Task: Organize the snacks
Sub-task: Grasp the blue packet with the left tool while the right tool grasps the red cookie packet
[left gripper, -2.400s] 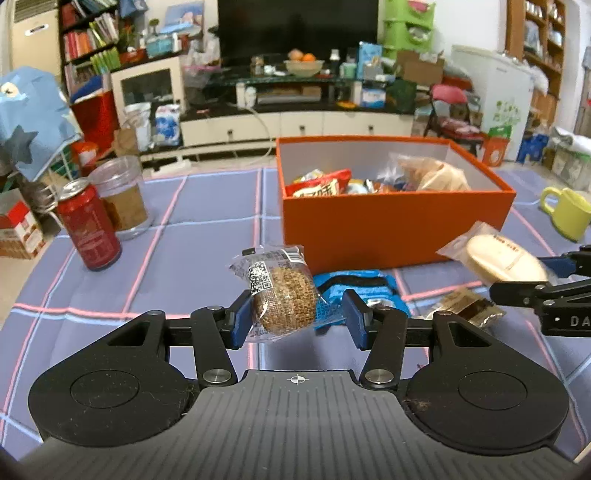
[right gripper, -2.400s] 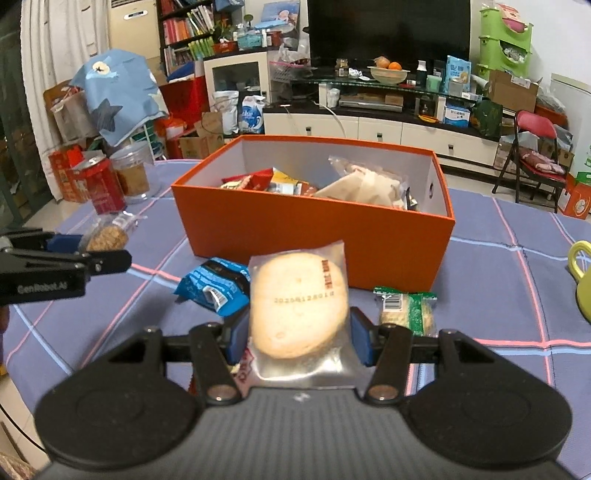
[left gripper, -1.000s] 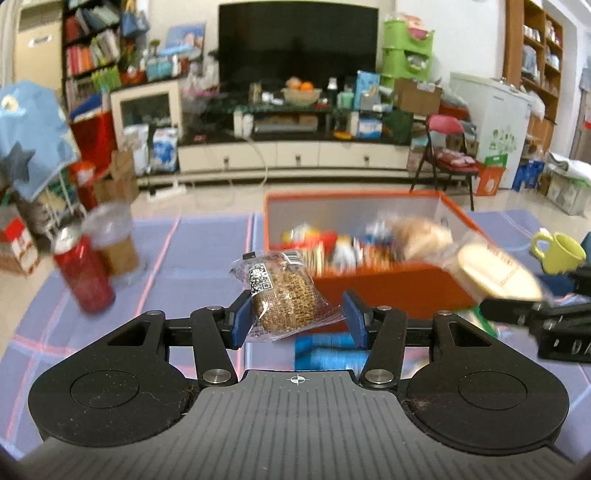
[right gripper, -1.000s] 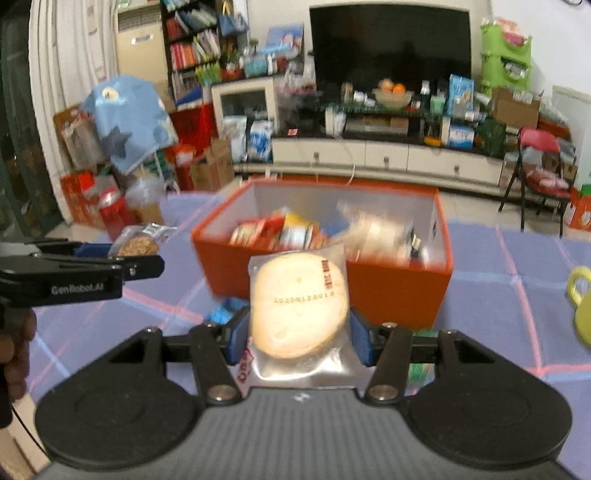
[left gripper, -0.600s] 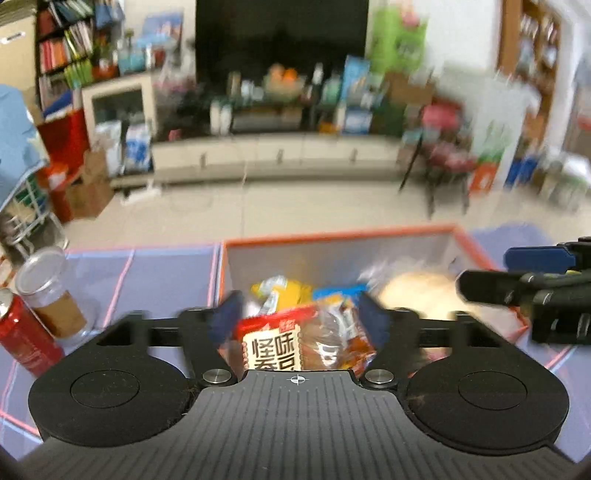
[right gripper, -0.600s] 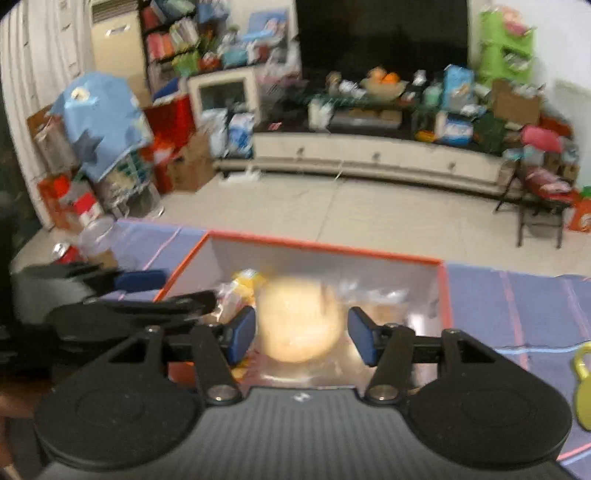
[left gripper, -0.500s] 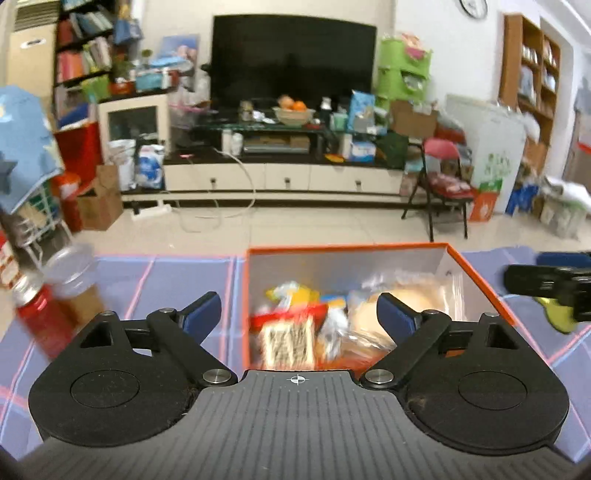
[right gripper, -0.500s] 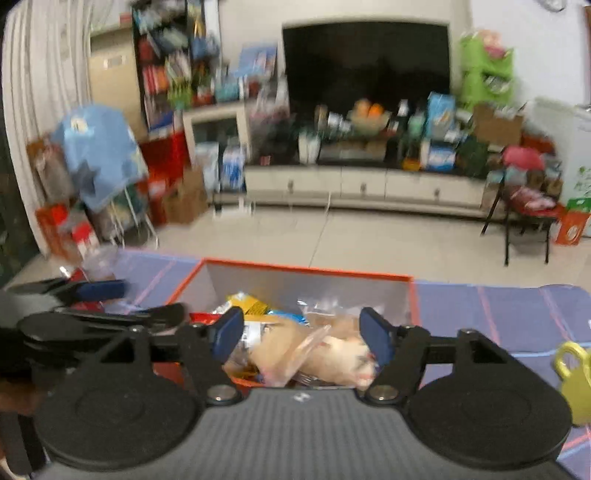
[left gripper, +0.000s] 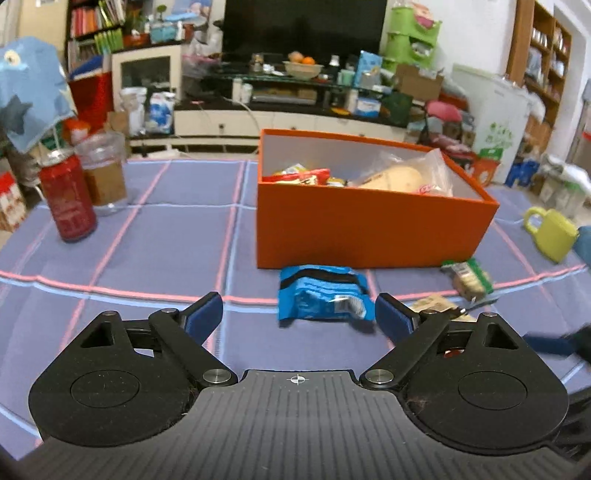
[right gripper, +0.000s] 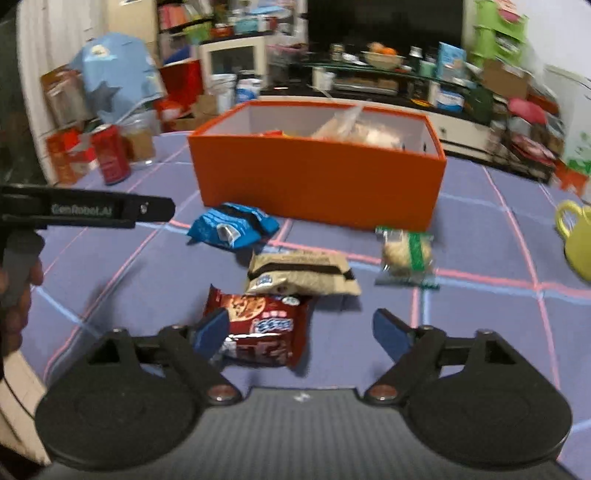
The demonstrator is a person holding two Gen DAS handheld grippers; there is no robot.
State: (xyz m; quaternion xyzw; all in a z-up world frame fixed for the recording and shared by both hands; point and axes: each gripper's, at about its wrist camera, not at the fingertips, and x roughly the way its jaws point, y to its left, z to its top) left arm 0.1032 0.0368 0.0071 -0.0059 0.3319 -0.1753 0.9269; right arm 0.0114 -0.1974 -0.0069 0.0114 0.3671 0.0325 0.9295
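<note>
The orange box (left gripper: 369, 229) stands on the purple tablecloth (left gripper: 147, 240) with snacks inside, and a blue packet (left gripper: 321, 295) lies just before it. The left gripper (left gripper: 298, 314) is wide open and empty. The right gripper (right gripper: 301, 330) is opening, its left pad beside a red cookie packet (right gripper: 264, 328).

A red soda can (left gripper: 68, 197) stands upright near the left edge of the tabletop (left gripper: 147, 236), which wears a purple cloth with pink and pale blue lines. A clear jar (left gripper: 101, 173) with brown contents stands just behind the can. A yellow-green mug (left gripper: 552, 232) sits at the far right. Beyond the tabletop, a dark television (left gripper: 303, 26) stands over a cluttered low cabinet (left gripper: 280, 122), with a bowl of oranges (left gripper: 303, 66) there.
</note>
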